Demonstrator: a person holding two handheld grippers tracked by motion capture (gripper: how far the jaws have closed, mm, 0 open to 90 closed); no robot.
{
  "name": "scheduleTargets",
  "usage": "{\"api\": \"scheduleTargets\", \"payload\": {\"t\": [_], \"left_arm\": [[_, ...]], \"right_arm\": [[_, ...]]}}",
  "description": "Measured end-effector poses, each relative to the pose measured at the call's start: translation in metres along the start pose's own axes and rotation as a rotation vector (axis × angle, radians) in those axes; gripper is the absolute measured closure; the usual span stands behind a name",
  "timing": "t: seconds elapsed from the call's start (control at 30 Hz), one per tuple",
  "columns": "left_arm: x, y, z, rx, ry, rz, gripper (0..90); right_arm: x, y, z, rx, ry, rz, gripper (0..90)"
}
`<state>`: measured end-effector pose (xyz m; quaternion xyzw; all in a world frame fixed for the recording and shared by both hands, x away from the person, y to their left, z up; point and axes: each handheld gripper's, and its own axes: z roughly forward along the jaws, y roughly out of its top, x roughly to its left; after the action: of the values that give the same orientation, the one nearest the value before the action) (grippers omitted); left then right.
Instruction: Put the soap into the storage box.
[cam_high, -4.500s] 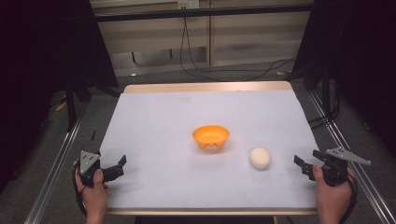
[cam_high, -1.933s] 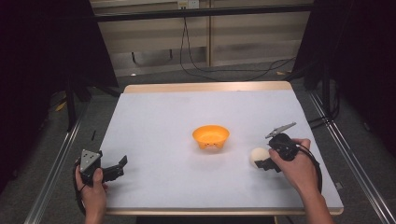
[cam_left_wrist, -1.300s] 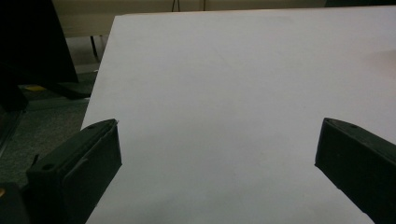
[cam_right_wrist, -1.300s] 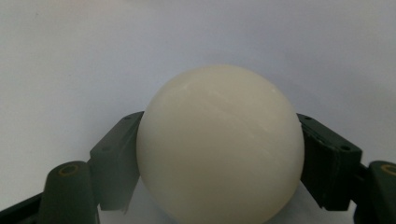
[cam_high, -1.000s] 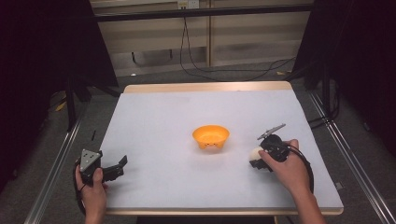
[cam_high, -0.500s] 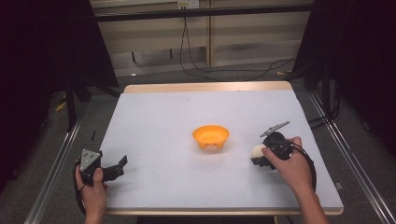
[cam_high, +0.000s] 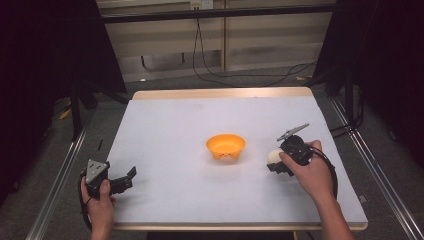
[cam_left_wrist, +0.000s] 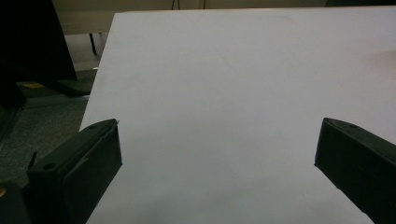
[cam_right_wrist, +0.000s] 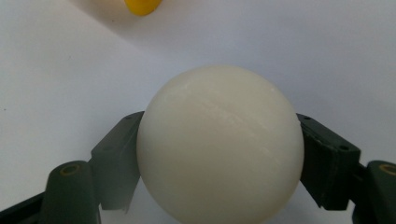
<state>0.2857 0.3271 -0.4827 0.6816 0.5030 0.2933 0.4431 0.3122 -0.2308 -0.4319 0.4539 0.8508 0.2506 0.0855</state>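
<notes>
Right gripper clamps one cream ball; one orange bowl sits just beyond it. Left gripper, jaws apart, rests over bare tabletop.

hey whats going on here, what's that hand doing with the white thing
A person holds a gripper in each hand at a white table. The right gripper has its jaws closed on either side of a cream ball, just right of an orange bowl at the table's middle. Whether the ball is lifted is hard to tell. The left gripper rests open near the table's front left corner, holding nothing.
</notes>
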Motion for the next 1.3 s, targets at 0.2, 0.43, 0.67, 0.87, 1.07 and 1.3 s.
{"api": "scheduleTargets", "payload": {"t": [0.2,0.43,0.67,0.87,1.07,1.3], "left_arm": [[0.0,0.0,0.0,0.001,-0.001,-0.002,0.4],[0.0,0.0,0.0,0.001,-0.002,0.001,0.5],[0.0,0.0,0.001,0.003,-0.001,0.005,0.6],[-0.001,0.0,0.001,0.007,0.001,0.009,0.8],[-0.001,0.0,0.001,0.008,0.002,0.009,0.8],[-0.001,0.0,0.001,0.009,0.001,0.008,0.8]], "right_arm": [[0.002,0.011,-0.004,-0.005,-0.006,-0.014,24.4],[0.006,0.022,-0.003,-0.006,-0.004,-0.029,24.5],[0.008,0.03,-0.004,-0.012,0.003,-0.039,24.4],[0.01,0.037,-0.006,-0.016,0.007,-0.052,24.4],[0.014,0.043,-0.005,-0.018,0.014,-0.066,24.4],[0.018,0.053,-0.006,-0.014,0.018,-0.074,24.4]]}}
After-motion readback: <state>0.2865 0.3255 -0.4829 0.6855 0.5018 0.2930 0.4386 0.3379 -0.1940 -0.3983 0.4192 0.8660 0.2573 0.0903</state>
